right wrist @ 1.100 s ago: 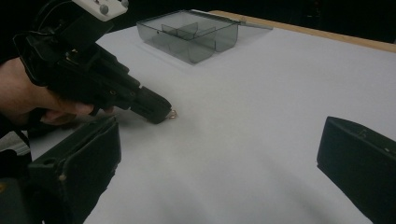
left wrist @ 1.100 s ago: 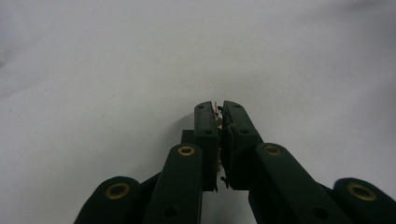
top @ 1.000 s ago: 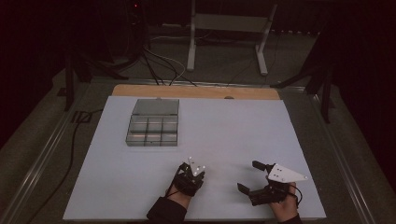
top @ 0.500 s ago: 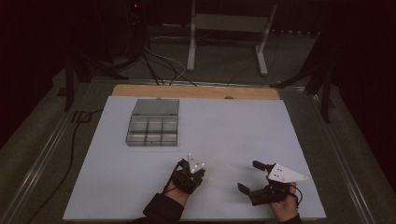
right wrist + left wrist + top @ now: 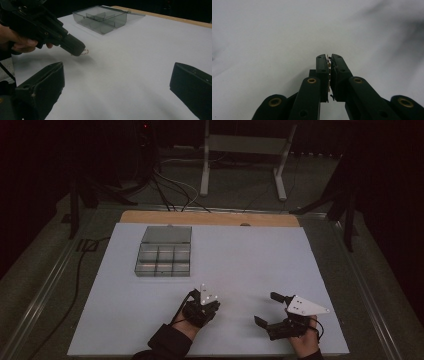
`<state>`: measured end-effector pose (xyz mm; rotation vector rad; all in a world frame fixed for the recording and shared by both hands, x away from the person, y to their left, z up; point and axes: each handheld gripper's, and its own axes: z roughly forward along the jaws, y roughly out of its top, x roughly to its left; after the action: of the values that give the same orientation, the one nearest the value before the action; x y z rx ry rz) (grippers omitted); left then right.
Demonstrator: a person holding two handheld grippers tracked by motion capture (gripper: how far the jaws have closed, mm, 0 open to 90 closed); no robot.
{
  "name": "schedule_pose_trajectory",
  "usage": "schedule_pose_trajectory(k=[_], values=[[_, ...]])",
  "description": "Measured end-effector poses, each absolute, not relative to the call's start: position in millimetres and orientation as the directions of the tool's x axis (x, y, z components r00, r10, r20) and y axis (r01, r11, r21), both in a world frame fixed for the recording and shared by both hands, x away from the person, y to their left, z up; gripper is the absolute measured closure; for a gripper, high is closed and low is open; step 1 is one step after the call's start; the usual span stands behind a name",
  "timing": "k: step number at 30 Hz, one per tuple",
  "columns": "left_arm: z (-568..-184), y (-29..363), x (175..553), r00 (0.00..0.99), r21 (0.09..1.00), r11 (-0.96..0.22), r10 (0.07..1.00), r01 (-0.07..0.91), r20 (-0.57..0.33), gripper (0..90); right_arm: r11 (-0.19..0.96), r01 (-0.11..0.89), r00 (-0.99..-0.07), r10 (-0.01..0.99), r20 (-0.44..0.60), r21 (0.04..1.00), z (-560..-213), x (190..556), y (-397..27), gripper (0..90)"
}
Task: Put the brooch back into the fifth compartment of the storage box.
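Left gripper (image 5: 201,306) clenched on a small coppery wire piece (image 5: 85,52) lower centre, right gripper (image 5: 270,310) released lower right, compartment box (image 5: 164,255) upper left.

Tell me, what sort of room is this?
Probably a lab or recording studio, not a home. A white-covered table sits in a dark room, loose black cables run over the floor behind it, and a person works with black handheld tongs near a clear grey plastic compartment box.

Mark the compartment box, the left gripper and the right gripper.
compartment box (image 5: 164,260), high view, centre divider.
left gripper (image 5: 330,60), left gripper view, between closed tips.
right gripper (image 5: 267,309), high view, gap between open jaws.
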<state>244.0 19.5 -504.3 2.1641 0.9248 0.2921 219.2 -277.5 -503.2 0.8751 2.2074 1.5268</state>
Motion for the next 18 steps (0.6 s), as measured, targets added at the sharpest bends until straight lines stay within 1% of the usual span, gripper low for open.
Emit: schedule_pose_trajectory(k=[18], values=[[-500,35,246,0.762,0.714,-0.497,0.643,0.493,-0.078,87.4,0.244,0.302,-0.764,0.64,0.081,0.921,-503,219,-277,0.0]])
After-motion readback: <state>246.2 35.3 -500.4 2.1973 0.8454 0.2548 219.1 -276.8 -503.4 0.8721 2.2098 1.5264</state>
